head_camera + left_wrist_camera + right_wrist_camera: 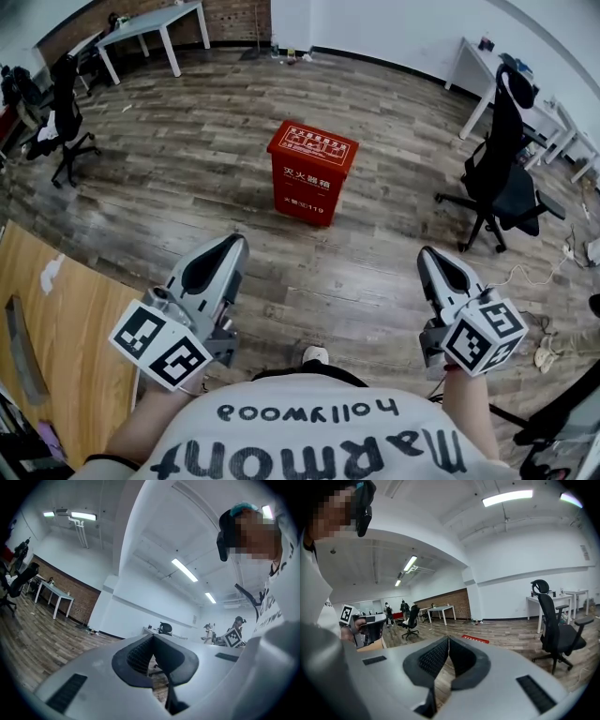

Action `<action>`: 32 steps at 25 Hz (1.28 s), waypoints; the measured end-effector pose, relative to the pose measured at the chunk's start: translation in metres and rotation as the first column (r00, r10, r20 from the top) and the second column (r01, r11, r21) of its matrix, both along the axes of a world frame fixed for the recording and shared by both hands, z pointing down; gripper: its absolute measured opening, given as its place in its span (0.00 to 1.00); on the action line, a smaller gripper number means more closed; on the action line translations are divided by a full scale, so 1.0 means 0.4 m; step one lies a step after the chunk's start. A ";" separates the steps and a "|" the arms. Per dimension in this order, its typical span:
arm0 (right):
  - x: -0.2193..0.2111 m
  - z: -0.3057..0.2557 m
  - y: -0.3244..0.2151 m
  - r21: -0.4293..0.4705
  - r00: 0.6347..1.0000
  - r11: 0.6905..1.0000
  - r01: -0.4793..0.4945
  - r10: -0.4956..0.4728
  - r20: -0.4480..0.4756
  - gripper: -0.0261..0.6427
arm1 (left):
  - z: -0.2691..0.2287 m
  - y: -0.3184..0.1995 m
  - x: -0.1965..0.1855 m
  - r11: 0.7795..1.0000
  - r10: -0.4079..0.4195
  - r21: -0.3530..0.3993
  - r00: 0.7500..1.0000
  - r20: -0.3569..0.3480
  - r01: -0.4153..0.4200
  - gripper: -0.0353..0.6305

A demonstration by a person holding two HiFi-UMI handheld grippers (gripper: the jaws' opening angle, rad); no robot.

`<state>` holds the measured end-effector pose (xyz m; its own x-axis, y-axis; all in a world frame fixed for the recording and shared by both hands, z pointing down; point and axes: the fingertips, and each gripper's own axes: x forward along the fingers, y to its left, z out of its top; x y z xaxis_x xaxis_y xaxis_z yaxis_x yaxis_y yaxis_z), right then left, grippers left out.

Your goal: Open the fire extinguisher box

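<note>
**Box stands ahead, both claws closed and well short of it**

The grey-brown wood plank floor fills the head view. A black swivel office chair stands at about 2 o'clock from the person.

The red metal fire extinguisher box stands upright on the floor at 12 o'clock, well apart from both grippers. Its lid is down and its white-printed front faces the person. The long axis of the lid runs roughly from 9 to 3 o'clock, tipped a little toward 4.

The left gripper has the box at about 1 o'clock. Its jaws are pressed together with nothing between them. The right gripper has the box at about 10 o'clock (in its own view only the red top shows, just past the jaw tips). It too is closed and empty.

The left looks slightly nearer. Both need to travel forward and spread their jaws before they can take the lid.
</note>
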<state>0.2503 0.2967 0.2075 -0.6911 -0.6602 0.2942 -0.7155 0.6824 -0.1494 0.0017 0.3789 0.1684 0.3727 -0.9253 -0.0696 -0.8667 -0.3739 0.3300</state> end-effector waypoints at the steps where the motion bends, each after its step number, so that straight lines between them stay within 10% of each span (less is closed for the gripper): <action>1: 0.007 0.002 -0.014 -0.001 1.000 1.000 0.005 -0.005 -0.001 0.06 | -0.002 -0.012 0.008 1.000 -0.006 0.001 1.000 0.002 0.006 0.06; 32: -0.005 0.104 -0.240 -0.068 0.996 0.994 0.080 -0.082 -0.021 0.05 | 0.077 -0.197 0.049 0.996 -0.068 -0.065 0.998 0.009 0.068 0.06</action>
<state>0.2483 0.2008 0.2491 -0.7337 -0.5804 0.3532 -0.6622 0.7273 -0.1804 0.0214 0.3002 0.1992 0.3092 -0.9510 -0.0055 -0.8918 -0.2919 0.3458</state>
